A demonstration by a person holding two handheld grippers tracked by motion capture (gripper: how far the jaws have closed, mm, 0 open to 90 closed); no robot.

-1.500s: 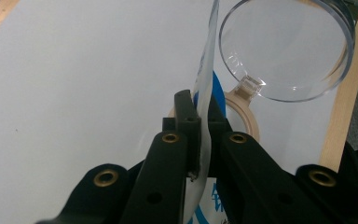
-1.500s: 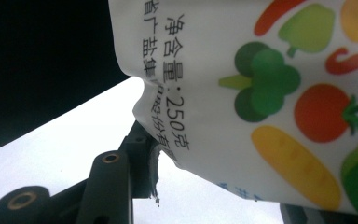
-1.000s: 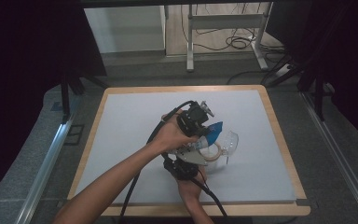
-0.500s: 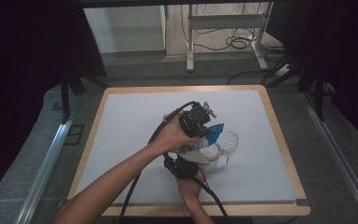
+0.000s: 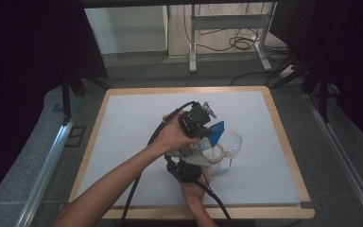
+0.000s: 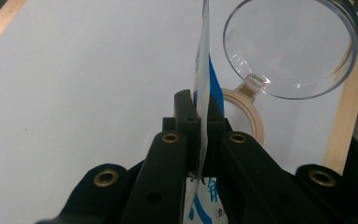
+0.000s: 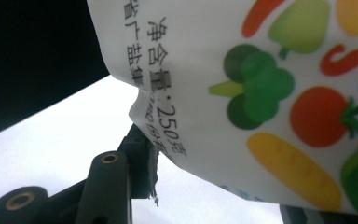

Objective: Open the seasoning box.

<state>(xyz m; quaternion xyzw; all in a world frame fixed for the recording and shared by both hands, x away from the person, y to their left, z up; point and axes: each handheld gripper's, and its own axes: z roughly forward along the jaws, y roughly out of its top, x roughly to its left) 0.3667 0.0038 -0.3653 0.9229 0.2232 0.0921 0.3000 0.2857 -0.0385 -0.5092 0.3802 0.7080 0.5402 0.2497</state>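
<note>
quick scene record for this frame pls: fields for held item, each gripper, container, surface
held item: printed bag, white and blue with vegetable pictures, held off the table above the jar
left gripper: shut on the bag's edge, bag pinched edge-on between the jaws
right gripper: shut on a corner of the bag
container: jar with a wooden rim, its clear lid hinged open, beneath the bag
surface: white table with a wooden border
contents of jar: cannot tell
</note>
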